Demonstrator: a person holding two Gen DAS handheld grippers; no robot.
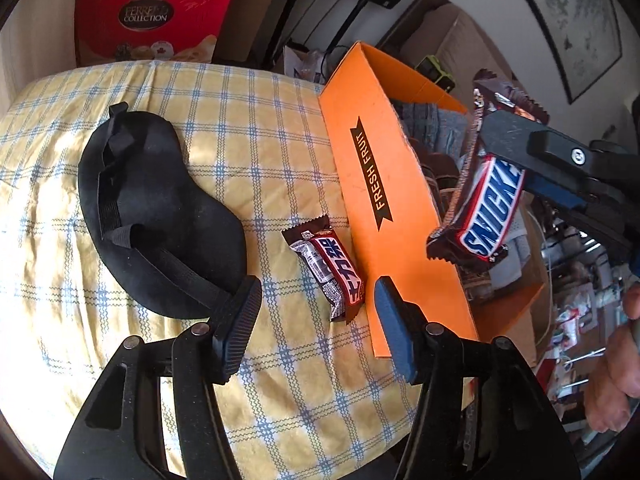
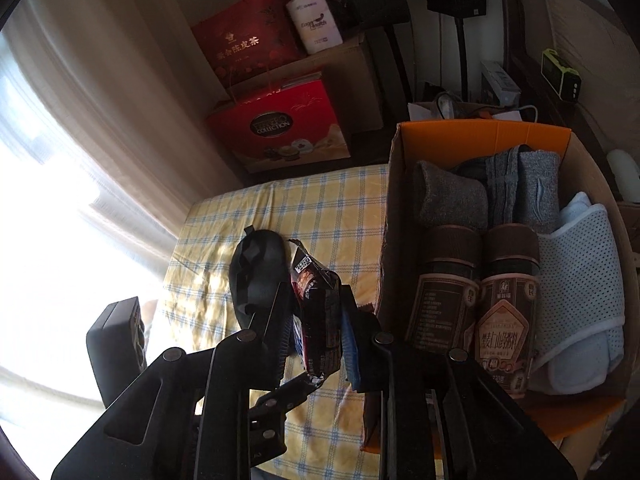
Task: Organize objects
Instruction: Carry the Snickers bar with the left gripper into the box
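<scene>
A small brown and silver candy bar [image 1: 328, 272] lies on the yellow checked cloth [image 1: 260, 128], just left of the orange box [image 1: 360, 128]. My left gripper [image 1: 316, 286] hovers over it, open, one finger on each side and neither touching. My right gripper [image 2: 316, 298] is shut on a Snickers bar [image 2: 318, 320] and holds it in the air by the box's near wall. The left wrist view shows the same Snickers bar [image 1: 488, 208] in the right gripper [image 1: 516, 140] at the box edge. A black eye mask [image 1: 160, 208] lies on the cloth to the left.
The orange box [image 2: 480, 132] holds grey socks [image 2: 500, 192], two brown bottles [image 2: 508, 300] and a white mesh piece [image 2: 576, 280]. Behind the table stand red gift boxes [image 2: 280, 128] on cardboard, and a speaker stand [image 2: 460, 20]. A person's hand [image 1: 616, 360] is at the right edge.
</scene>
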